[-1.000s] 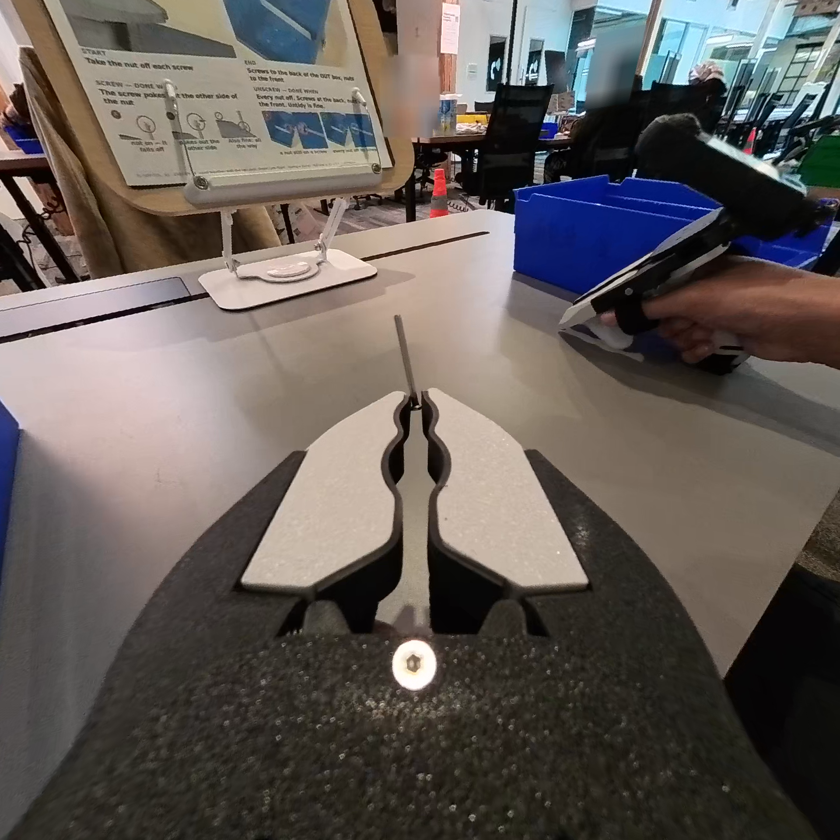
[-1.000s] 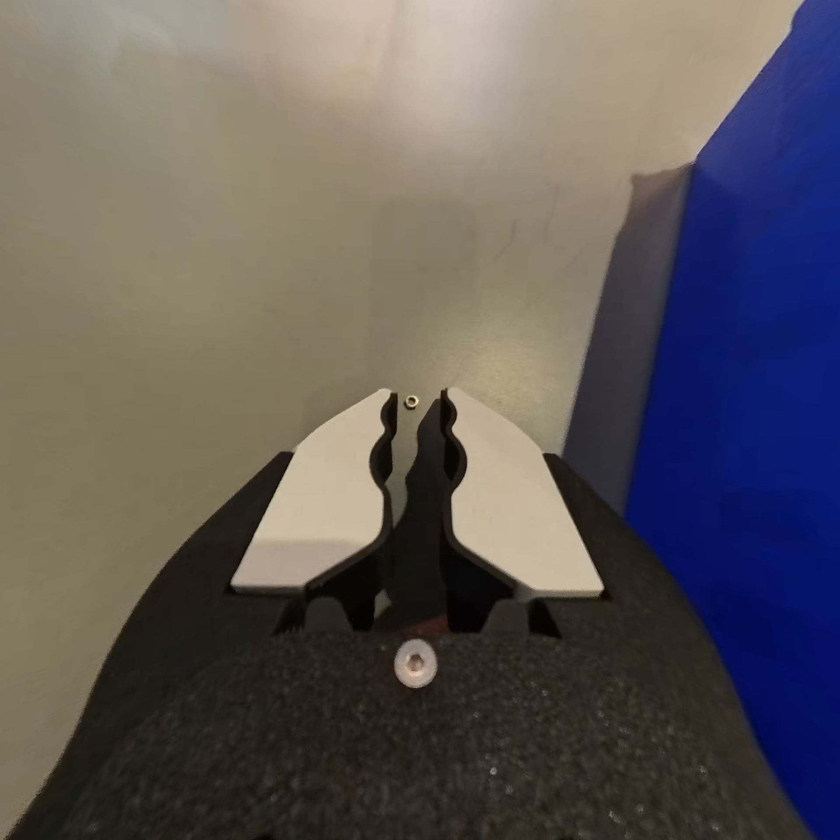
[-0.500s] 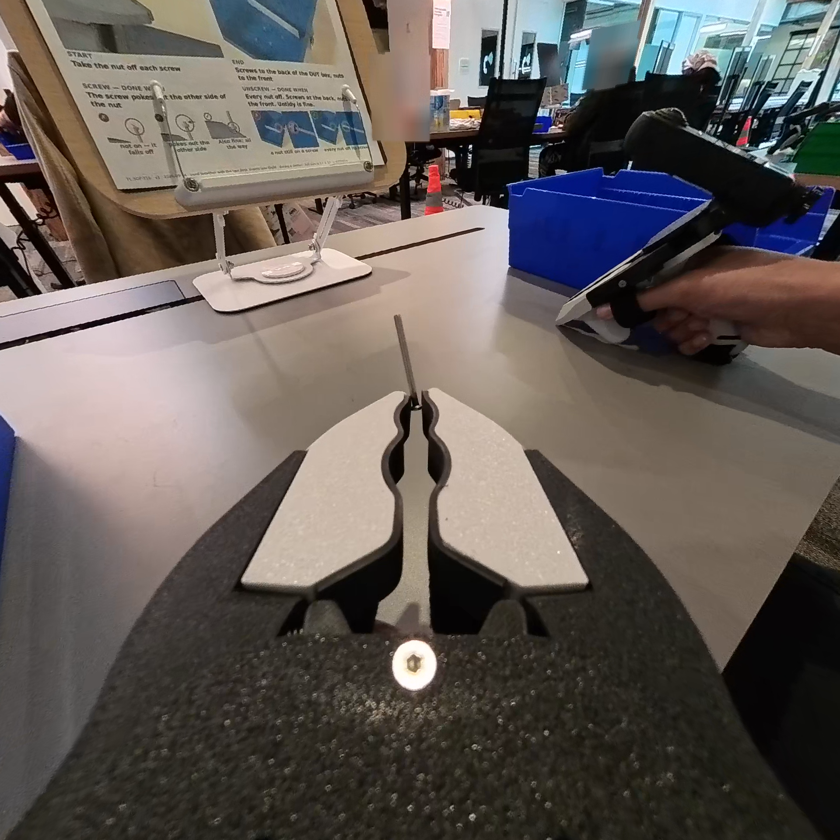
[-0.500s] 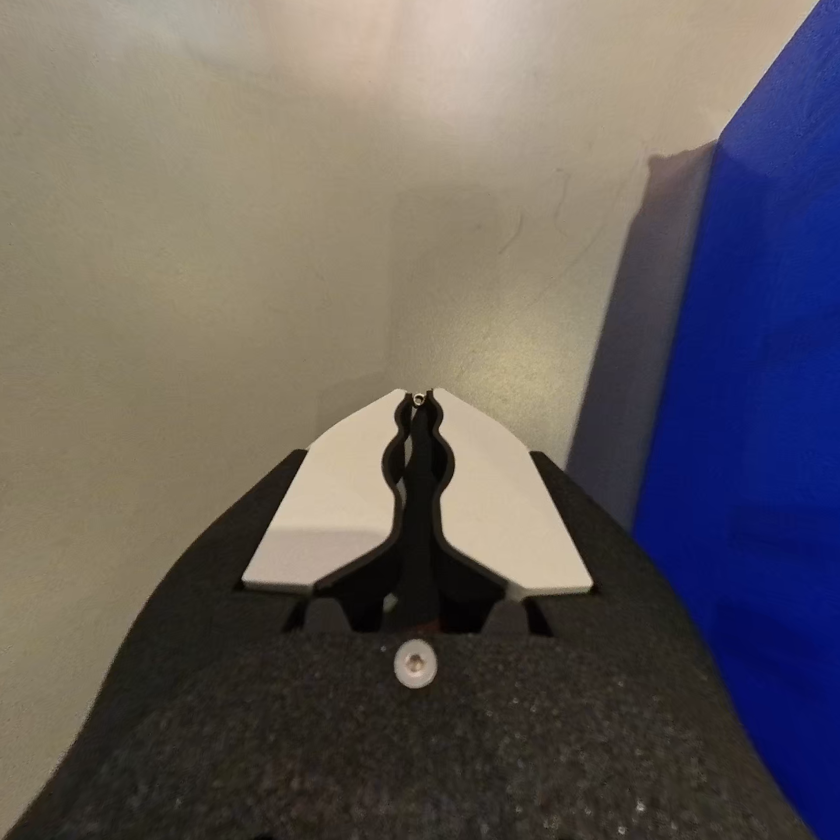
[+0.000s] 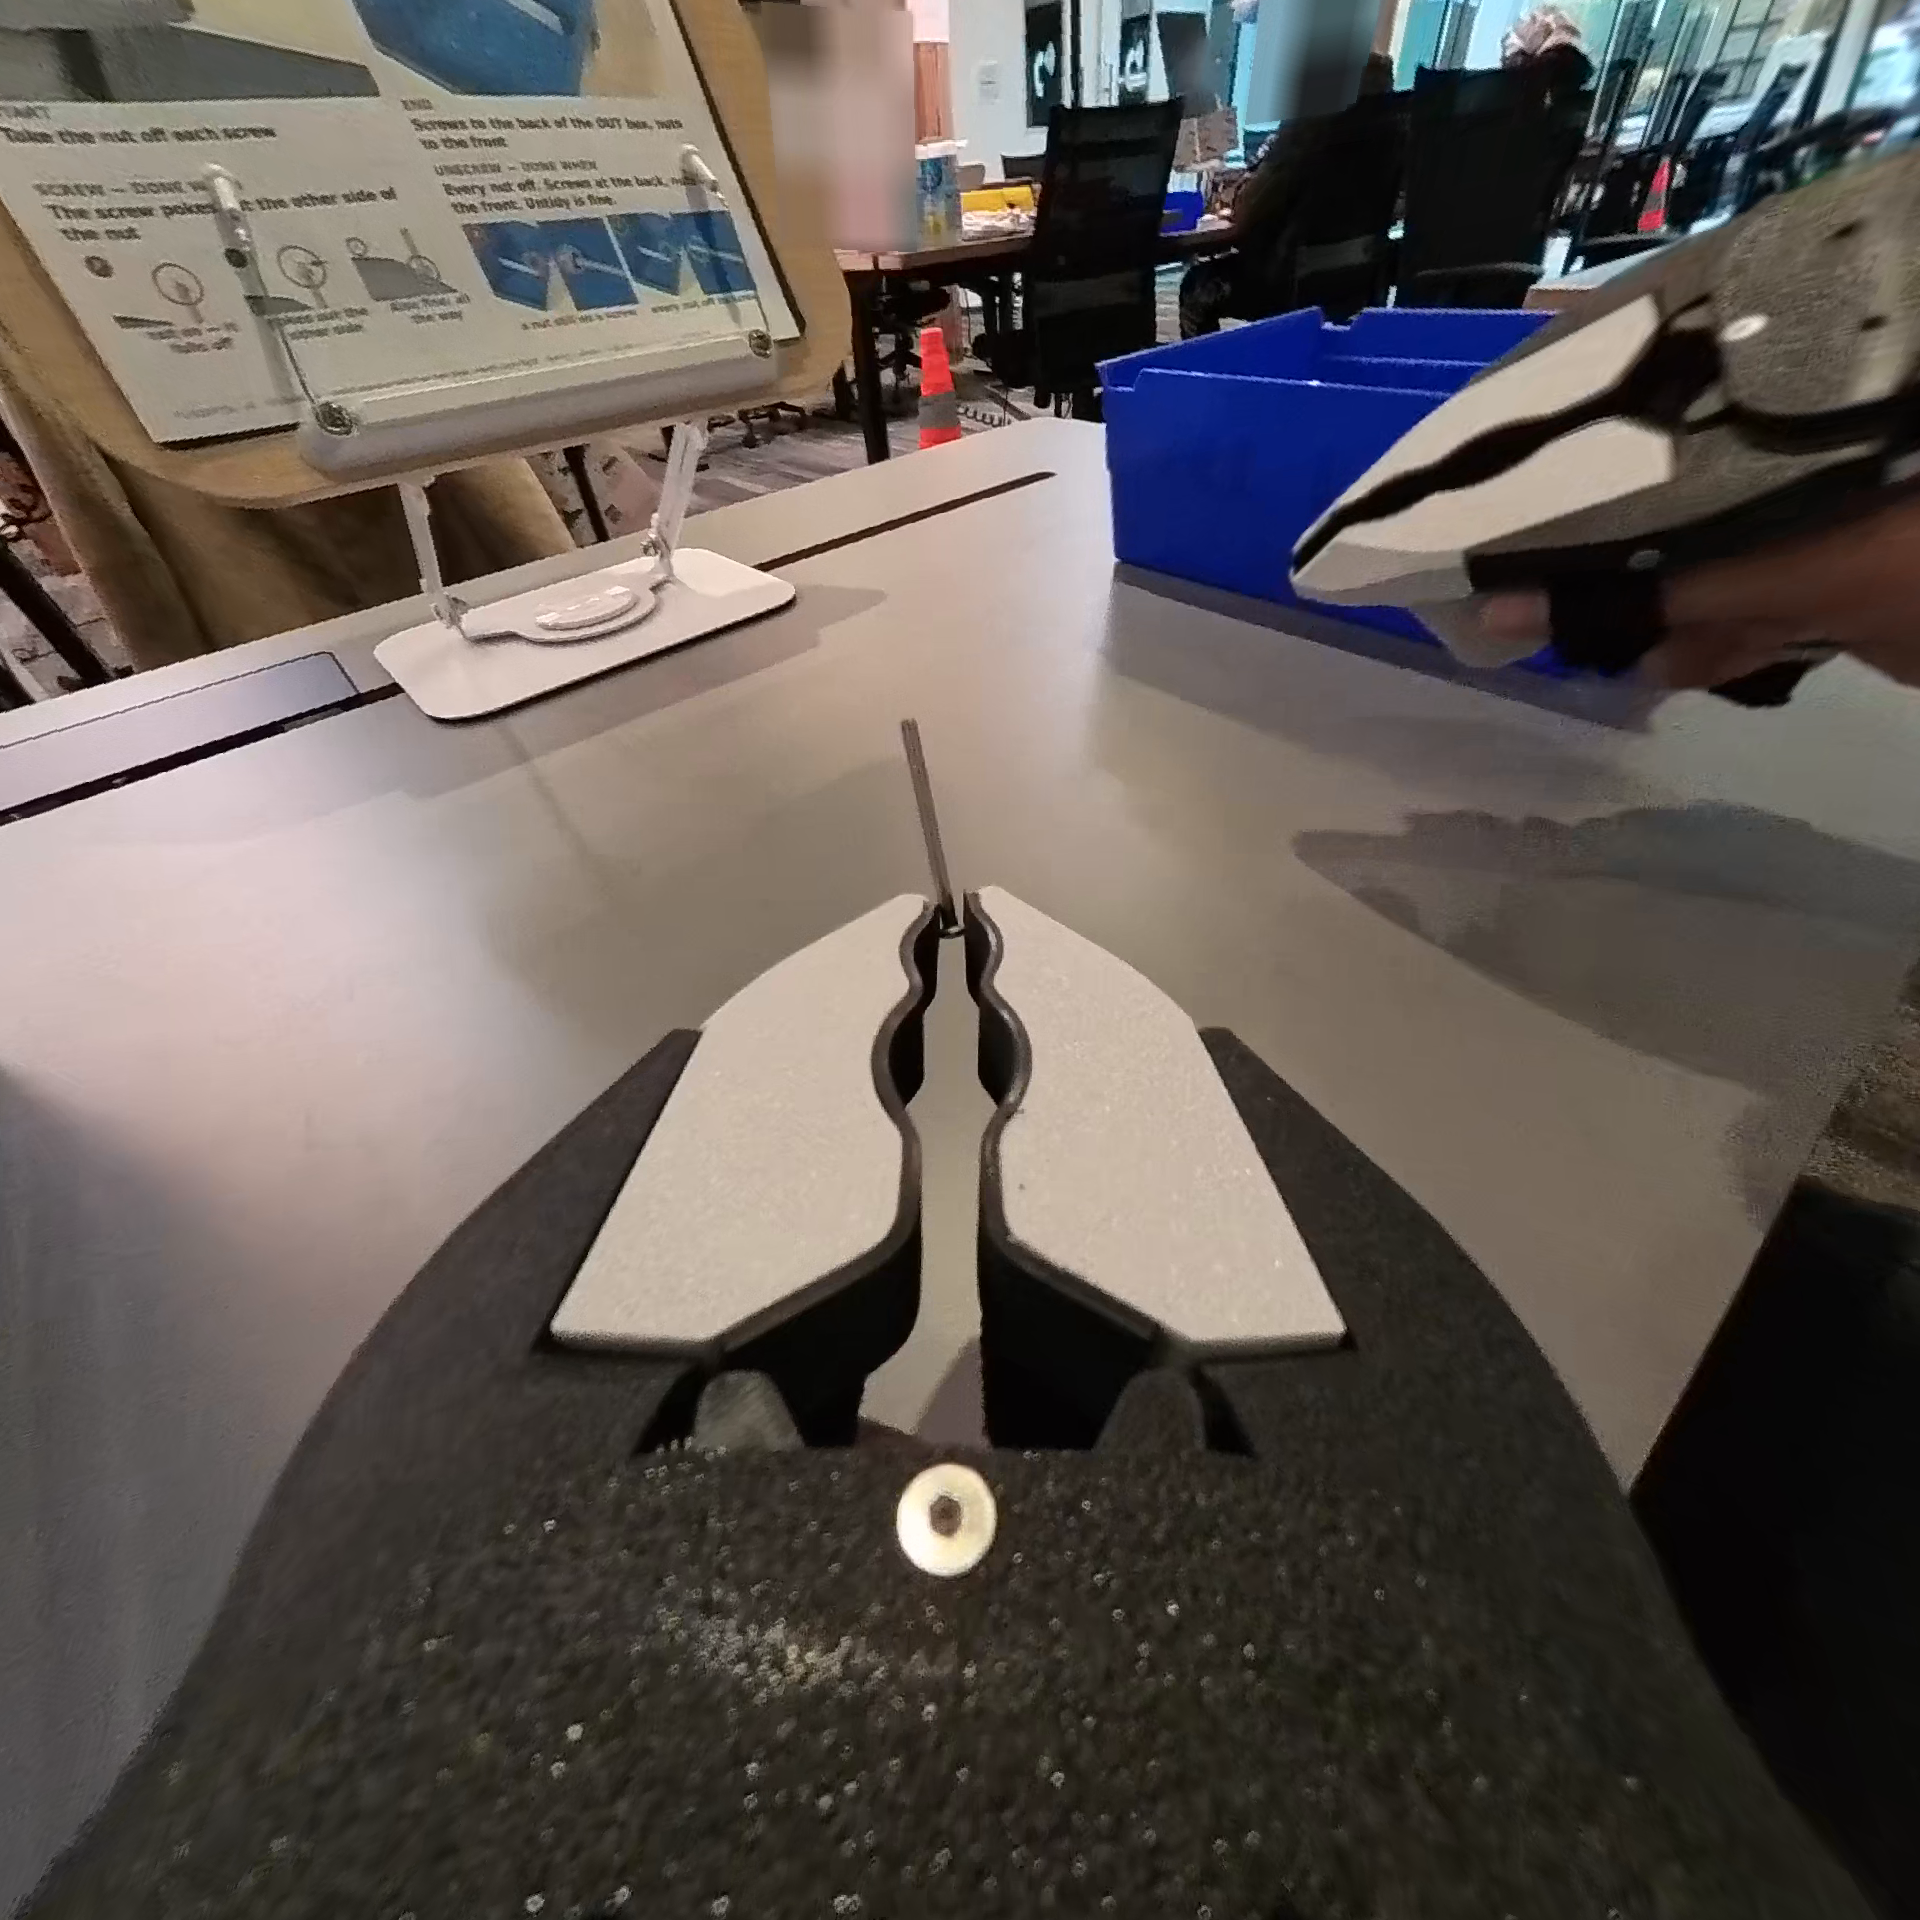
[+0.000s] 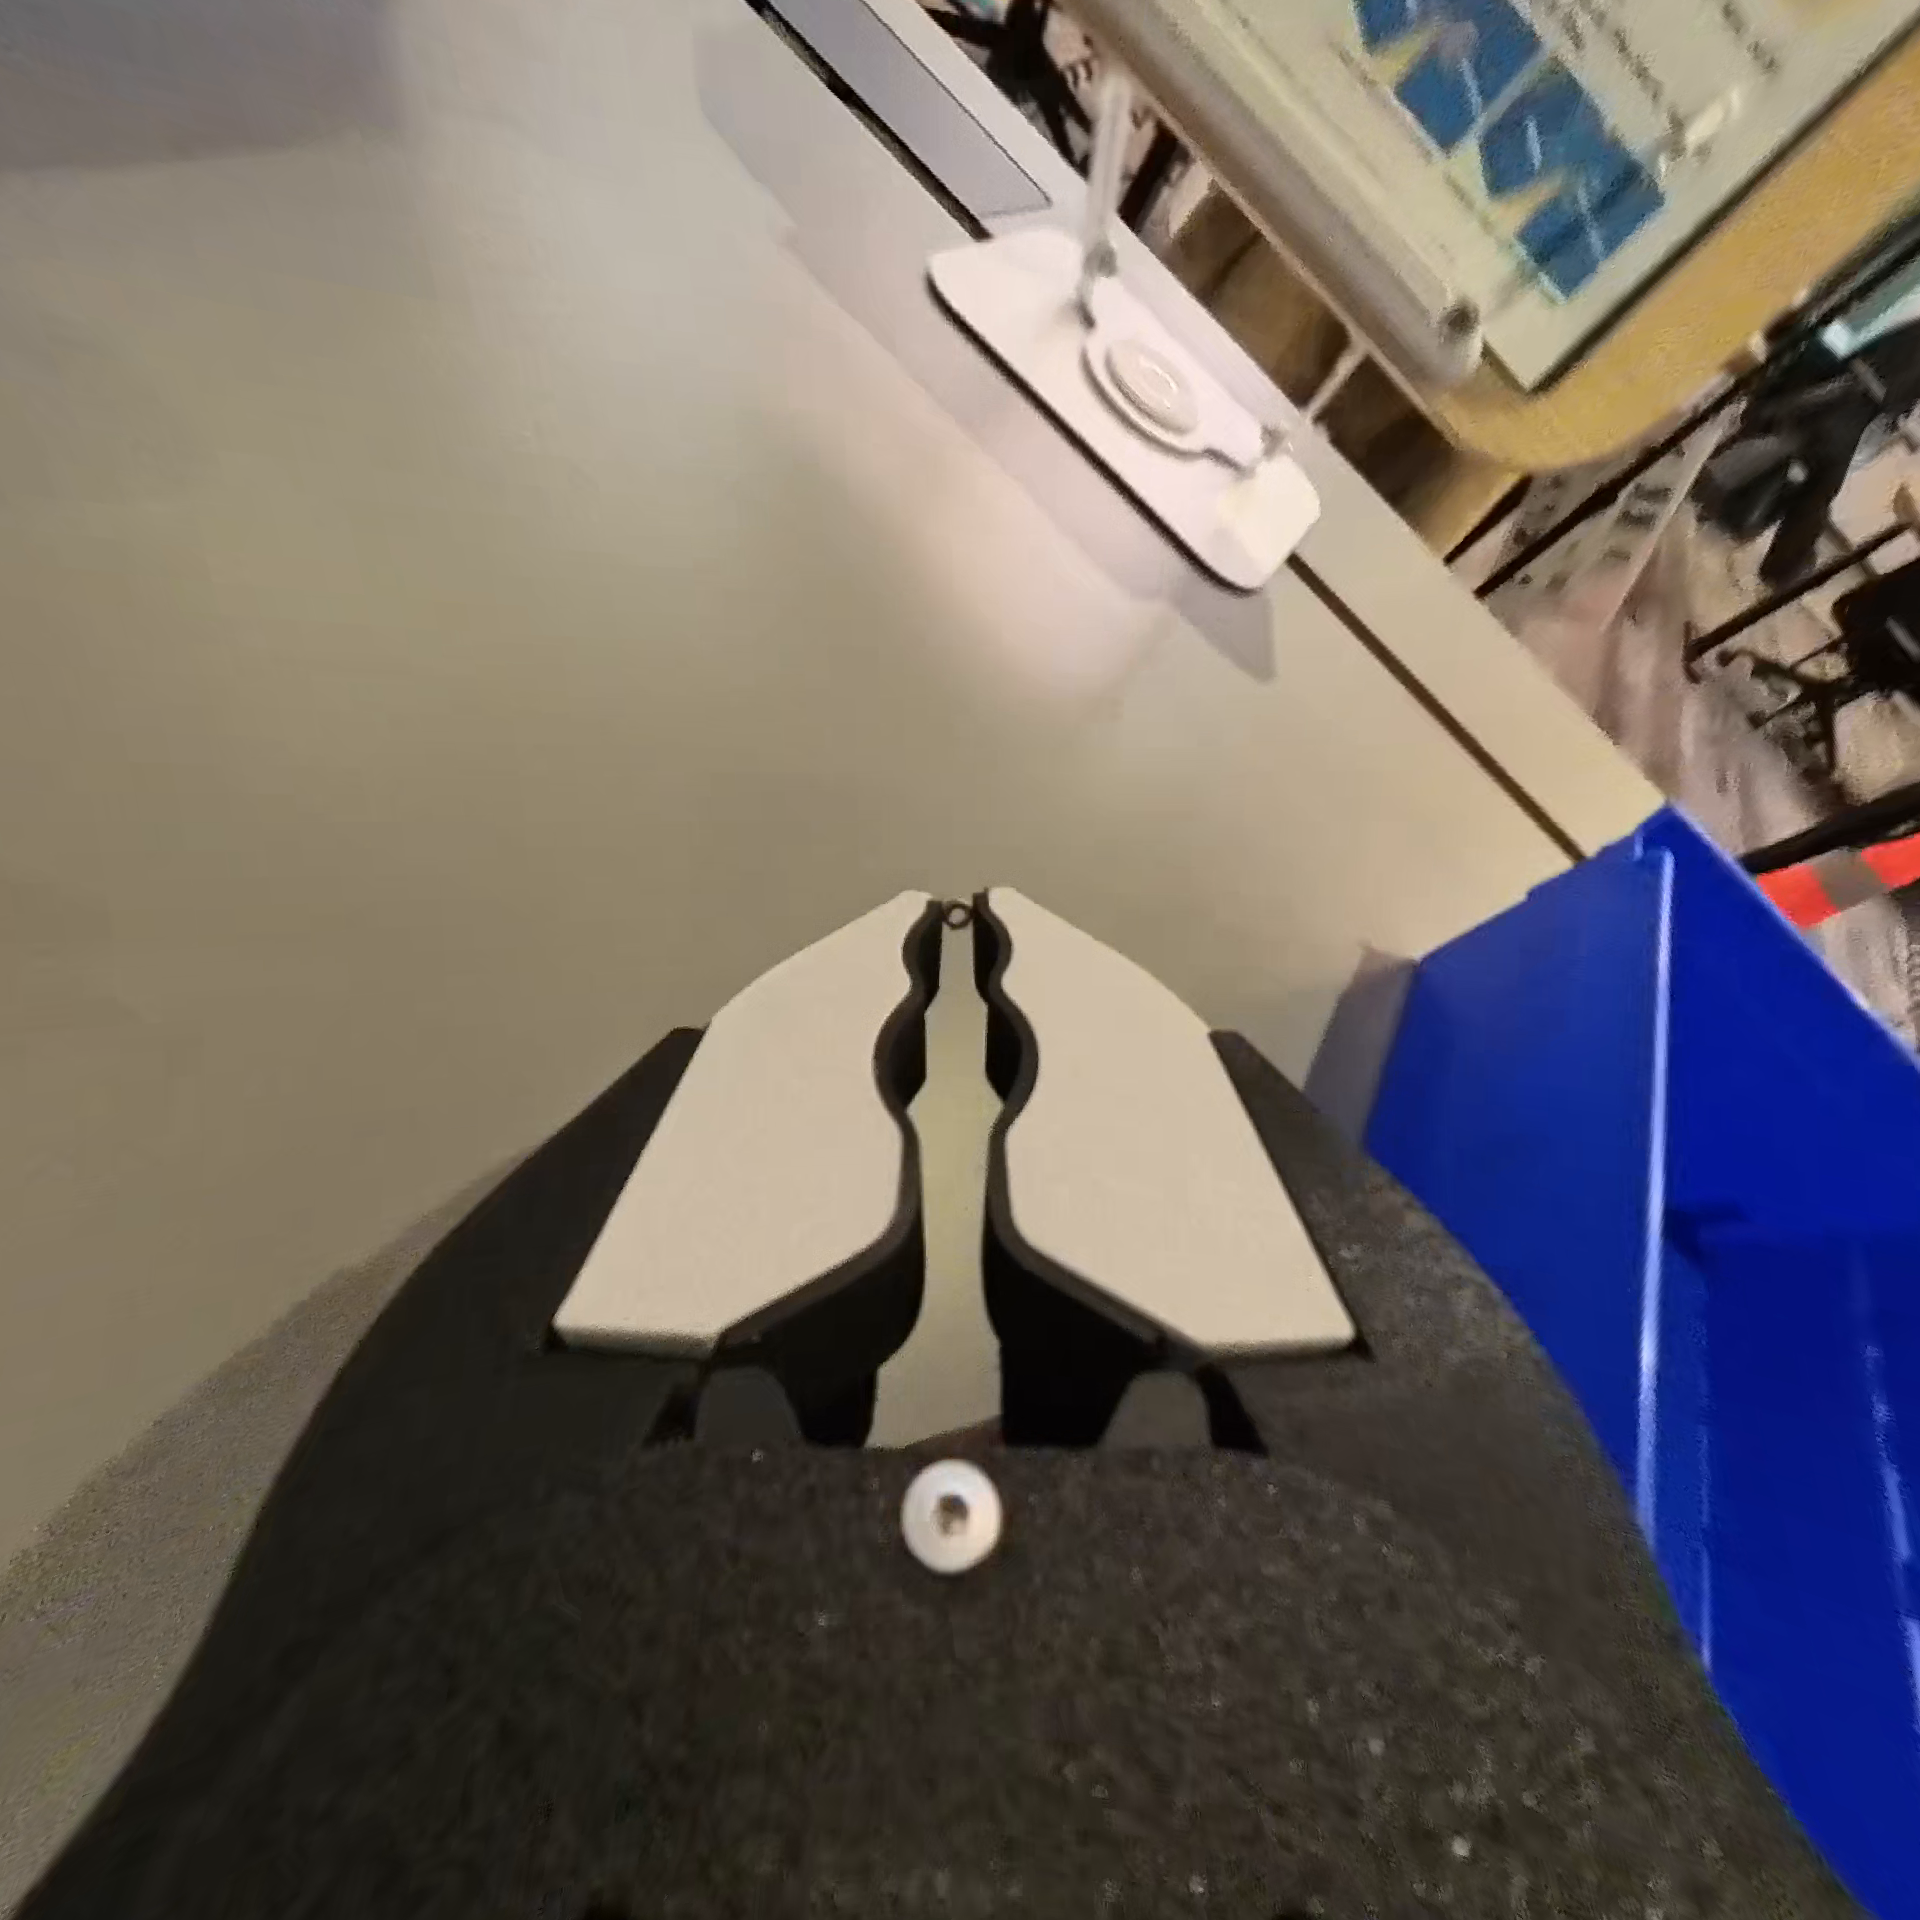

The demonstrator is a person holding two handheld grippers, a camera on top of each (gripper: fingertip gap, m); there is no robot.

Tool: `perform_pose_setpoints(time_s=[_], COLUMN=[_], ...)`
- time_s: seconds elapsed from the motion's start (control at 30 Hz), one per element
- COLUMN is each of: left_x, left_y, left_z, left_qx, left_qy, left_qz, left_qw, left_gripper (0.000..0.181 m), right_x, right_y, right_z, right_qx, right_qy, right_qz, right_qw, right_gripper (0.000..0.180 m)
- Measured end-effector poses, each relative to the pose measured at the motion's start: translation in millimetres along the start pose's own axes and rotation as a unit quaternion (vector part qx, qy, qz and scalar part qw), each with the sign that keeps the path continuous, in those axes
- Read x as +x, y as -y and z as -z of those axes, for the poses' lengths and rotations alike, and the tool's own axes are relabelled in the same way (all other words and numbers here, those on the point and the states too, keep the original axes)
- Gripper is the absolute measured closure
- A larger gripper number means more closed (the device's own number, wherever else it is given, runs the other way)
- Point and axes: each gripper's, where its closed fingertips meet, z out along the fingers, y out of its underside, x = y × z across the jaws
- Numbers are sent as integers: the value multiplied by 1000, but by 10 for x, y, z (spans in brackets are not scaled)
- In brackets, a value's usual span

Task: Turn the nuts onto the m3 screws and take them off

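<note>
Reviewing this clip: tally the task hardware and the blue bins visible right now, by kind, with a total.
Screws: 1, screw held by the left tongs
Nuts: 1, nut in the right tongs
Blue bins: 1, blue bin
Total: 3

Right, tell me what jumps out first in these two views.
The thin screw stands up from the tips of the left hand-held gripper, over the grey table. The right hand-held gripper pinches a tiny nut beside the blue bin. An instruction board stands behind.
</note>
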Motion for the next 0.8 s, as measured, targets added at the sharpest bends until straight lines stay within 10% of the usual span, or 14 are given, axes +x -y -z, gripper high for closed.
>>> perform_pose_setpoints(time_s=[0.33, 0.8], left_x=[363, 723], left_y=[-19, 109], left_z=[17, 193], left_qx=[-4, 43], left_qy=[-128, -227], left_qz=[-43, -73], left_qw=[991, 970], left_gripper=[177, 177], right_x=[-677, -1315], right_y=[486, 1005], right_z=[406, 722], right_qx=[103, 186], right_qy=[123, 425], right_qz=[6, -15], right_qw=[987, 885], right_gripper=[174, 175])
